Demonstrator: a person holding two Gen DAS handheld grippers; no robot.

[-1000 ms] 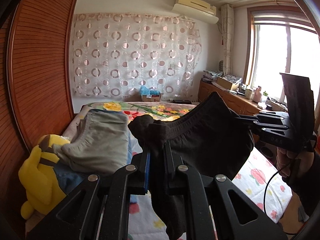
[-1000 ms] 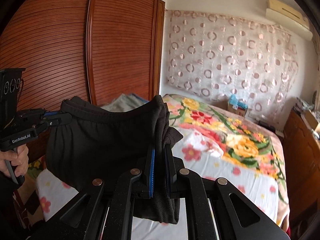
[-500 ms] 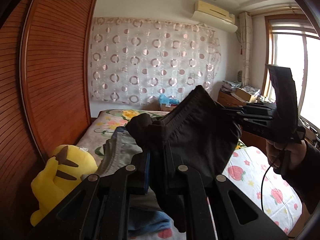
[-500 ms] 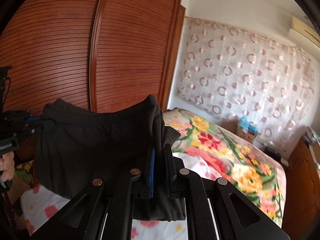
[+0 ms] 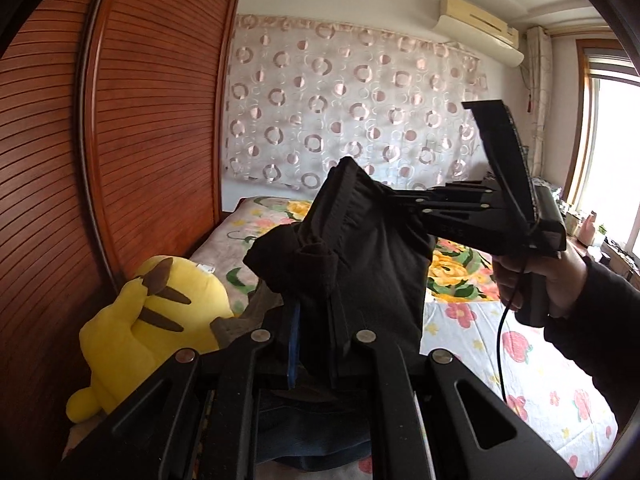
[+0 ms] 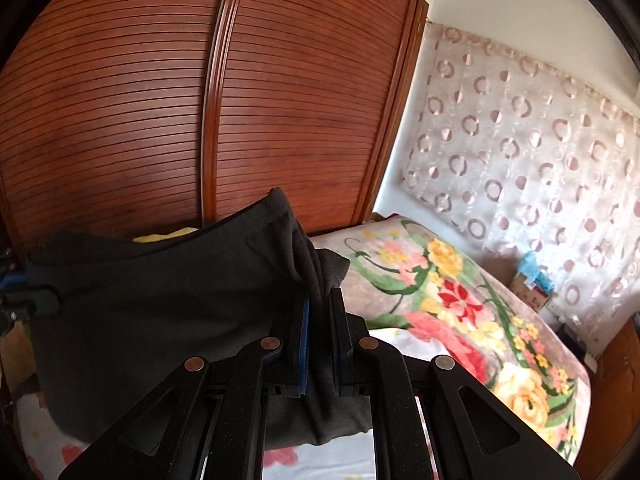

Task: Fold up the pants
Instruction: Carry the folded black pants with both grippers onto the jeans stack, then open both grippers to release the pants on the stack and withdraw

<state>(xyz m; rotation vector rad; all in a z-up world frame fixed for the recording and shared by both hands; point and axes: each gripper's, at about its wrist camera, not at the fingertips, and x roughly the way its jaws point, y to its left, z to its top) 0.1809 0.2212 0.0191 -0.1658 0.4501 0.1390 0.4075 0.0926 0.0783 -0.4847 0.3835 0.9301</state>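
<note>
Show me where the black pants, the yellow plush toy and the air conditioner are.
black pants (image 5: pixel 372 264), left wrist view, on the hanging cloth below the waistband.
yellow plush toy (image 5: pixel 152 328), left wrist view, on its body.
air conditioner (image 5: pixel 480 28), left wrist view, on its front.

A home bedroom. A floral-quilted bed lies beside a slatted wooden wardrobe. A yellow plush toy lies on the bed.

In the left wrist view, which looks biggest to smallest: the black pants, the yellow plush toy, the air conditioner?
1. black pants, though they hang nearest the camera
2. yellow plush toy
3. air conditioner, far off on the wall, so its true size is unsure
</note>
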